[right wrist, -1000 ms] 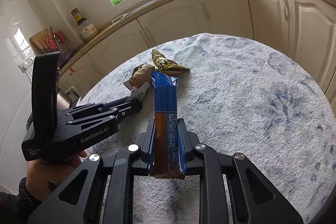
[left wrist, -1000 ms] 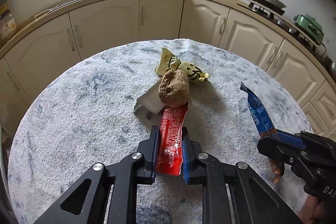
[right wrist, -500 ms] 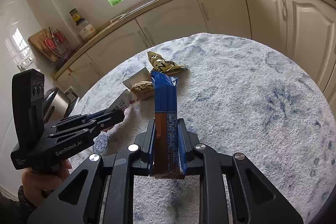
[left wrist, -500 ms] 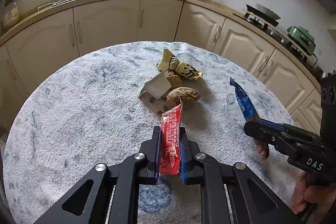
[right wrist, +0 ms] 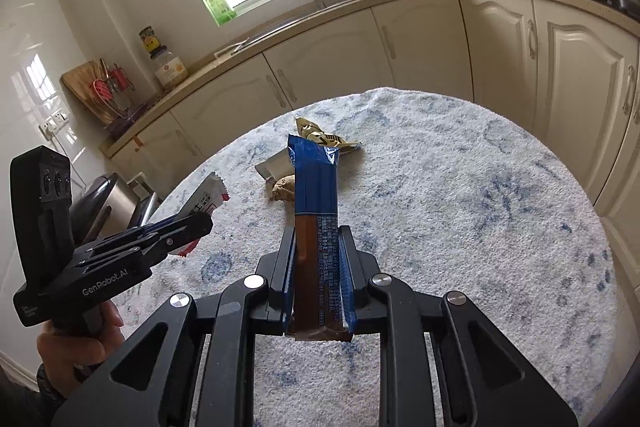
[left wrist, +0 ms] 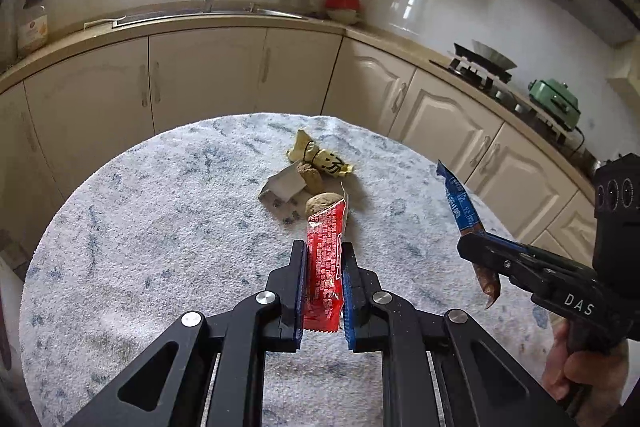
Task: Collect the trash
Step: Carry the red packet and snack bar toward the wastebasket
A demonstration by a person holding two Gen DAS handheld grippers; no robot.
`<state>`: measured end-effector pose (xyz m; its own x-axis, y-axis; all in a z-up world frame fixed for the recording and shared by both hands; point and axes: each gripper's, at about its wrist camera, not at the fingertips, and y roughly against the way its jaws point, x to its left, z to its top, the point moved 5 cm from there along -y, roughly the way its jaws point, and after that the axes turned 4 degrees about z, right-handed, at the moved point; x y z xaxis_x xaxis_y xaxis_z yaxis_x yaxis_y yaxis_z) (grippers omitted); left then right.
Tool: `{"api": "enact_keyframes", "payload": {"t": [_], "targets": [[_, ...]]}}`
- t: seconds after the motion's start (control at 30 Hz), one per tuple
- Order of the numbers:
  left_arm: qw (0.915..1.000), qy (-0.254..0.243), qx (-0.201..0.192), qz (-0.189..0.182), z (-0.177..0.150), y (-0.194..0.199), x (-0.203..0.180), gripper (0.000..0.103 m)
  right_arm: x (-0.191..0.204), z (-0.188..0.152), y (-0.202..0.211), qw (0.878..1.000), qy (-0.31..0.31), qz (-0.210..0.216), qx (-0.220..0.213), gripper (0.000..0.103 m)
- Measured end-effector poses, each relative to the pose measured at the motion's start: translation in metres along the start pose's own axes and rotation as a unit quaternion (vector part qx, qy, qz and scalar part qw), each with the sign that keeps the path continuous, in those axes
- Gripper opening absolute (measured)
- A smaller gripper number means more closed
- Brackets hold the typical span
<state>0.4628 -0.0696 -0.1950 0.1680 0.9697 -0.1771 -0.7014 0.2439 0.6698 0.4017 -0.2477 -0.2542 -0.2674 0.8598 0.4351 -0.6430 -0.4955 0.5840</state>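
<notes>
Both tongs are carrying wrappers above the worktop [left wrist: 160, 247].
Left tongs [left wrist: 323, 267] are clamping the red wrapper [left wrist: 326, 259], right tongs [right wrist: 318, 267] the blue wrapper [right wrist: 316, 187], keeping each clear of the lower-centre scraps [left wrist: 312, 175].

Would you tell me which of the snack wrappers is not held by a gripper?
The yellow wrapper, lying crumpled on the table. The red wrapper is clamped in the left gripper, the blue wrapper in the right gripper.

Trash items counted on and above the table [left wrist: 120, 247]

Two long wrappers were held up, one red wrapper [left wrist: 326, 255] and one blue wrapper [right wrist: 316, 211]; one yellow wrapper [left wrist: 320, 159], one white paper scrap [left wrist: 284, 185] and two brown lumps [left wrist: 320, 205] were left near the middle.
</notes>
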Motion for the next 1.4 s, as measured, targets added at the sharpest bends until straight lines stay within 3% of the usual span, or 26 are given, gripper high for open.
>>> {"api": "enact_keyframes", "payload": {"t": [0.43, 0.77, 1.07, 1.2, 1.4], "targets": [[0.9946, -0.054, -0.067, -0.058, 0.008, 0.083, -0.081, 0.011, -0.001, 0.009, 0.106, 0.997, 0.007, -0.031, -0.075, 0.019], [0.9812, -0.109, -0.068, -0.144, 0.004, 0.099, -0.19, 0.011, -0.05, -0.006, 0.217, 0.985, -0.019, -0.104, -0.138, 0.019], [0.9601, -0.163, 0.002, -0.227, -0.02, 0.054, -0.315, 0.011, -0.162, -0.073, 0.297, 0.962, -0.119, -0.195, -0.148, 0.019], [0.9525, -0.184, 0.055, -0.236, -0.042, 0.009, -0.358, 0.011, -0.219, -0.112, 0.306, 0.952, -0.171, -0.219, -0.129, 0.019], [0.9439, -0.195, 0.141, -0.226, -0.077, -0.067, -0.397, 0.011, -0.294, -0.166, 0.288, 0.939, -0.245, -0.224, -0.094, 0.019]]}}
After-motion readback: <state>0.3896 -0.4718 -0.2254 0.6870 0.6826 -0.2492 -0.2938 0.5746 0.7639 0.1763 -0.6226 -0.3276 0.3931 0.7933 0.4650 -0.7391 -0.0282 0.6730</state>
